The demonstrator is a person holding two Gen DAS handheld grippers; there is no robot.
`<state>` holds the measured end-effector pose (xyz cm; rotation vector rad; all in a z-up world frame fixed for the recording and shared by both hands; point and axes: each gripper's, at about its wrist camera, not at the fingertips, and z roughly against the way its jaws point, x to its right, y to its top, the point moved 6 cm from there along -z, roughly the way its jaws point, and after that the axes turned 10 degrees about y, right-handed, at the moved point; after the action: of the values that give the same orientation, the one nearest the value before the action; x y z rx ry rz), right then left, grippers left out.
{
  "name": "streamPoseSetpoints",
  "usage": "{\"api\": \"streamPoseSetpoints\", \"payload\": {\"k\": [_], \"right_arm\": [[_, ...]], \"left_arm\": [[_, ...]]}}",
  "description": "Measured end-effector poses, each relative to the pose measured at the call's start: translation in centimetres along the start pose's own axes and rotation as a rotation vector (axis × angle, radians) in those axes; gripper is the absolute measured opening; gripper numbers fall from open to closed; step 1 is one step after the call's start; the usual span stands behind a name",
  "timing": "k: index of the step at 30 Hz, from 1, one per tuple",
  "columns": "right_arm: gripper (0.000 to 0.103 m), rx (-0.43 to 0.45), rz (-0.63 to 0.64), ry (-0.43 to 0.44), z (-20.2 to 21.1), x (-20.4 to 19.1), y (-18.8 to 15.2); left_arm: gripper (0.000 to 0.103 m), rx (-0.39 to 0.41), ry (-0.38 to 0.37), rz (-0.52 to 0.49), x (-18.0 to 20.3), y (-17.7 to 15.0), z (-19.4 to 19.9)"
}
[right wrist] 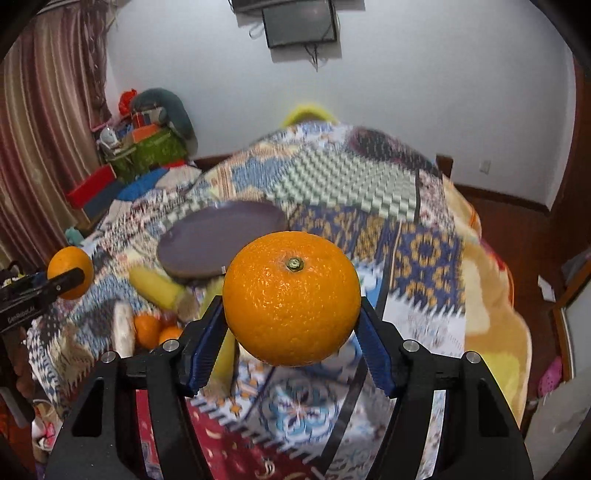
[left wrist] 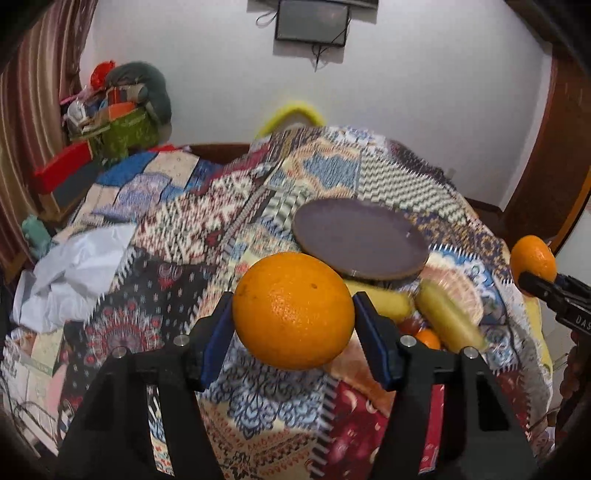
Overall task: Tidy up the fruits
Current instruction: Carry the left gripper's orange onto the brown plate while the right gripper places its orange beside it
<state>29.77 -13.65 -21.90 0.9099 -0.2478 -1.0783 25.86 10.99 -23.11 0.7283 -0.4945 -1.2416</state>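
My left gripper (left wrist: 293,314) is shut on an orange (left wrist: 293,310) and holds it above the patterned bedspread; this gripper and its orange (right wrist: 70,271) show at the left of the right wrist view. My right gripper (right wrist: 291,306) is shut on a second orange (right wrist: 291,297), stem up; that orange (left wrist: 533,260) shows at the right of the left wrist view. A dark purple plate (left wrist: 360,238) lies empty on the bed, also in the right wrist view (right wrist: 221,238). Bananas (left wrist: 448,315), small oranges (right wrist: 147,328) and a reddish fruit sit in a pile just before the plate.
The patchwork bedspread (left wrist: 221,206) covers the bed. A crumpled white cloth (left wrist: 77,273) lies at the left. Boxes and bags (left wrist: 114,118) are stacked in the far left corner by a striped curtain. A screen (left wrist: 312,22) hangs on the white wall. Wooden floor (right wrist: 517,229) lies to the right.
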Motion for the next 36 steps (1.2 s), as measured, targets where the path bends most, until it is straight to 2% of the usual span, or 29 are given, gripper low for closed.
{"api": "streamPoseSetpoints", "payload": {"k": [11, 17, 27, 32, 36], "right_arm": [[0.065, 0.127, 0.098, -0.002, 0.7, -1.7, 5.5], [0.065, 0.151, 0.131, 0.010, -0.9, -2.5, 7.9], [0.065, 0.124, 0.154, 0.023, -5.5, -2.7, 10.1], [0.065, 0.076, 0.158, 0.025, -8.9, -2.7, 10.3], [0.065, 0.024, 0.157, 0.034, -11.4, -2.4, 10.1]], "left_arm": [[0.063, 0.125, -0.034, -0.009, 1.8, 5.9, 1.1], [0.063, 0.157, -0.002, -0.017, 2.3, 8.4, 0.1], [0.063, 0.105, -0.044, 0.000, 2.4, 10.2, -4.2], [0.063, 0.059, -0.075, 0.006, 2.8, 10.5, -7.0], [0.063, 0.032, -0.064, -0.009, 3.4, 10.7, -9.2]]}}
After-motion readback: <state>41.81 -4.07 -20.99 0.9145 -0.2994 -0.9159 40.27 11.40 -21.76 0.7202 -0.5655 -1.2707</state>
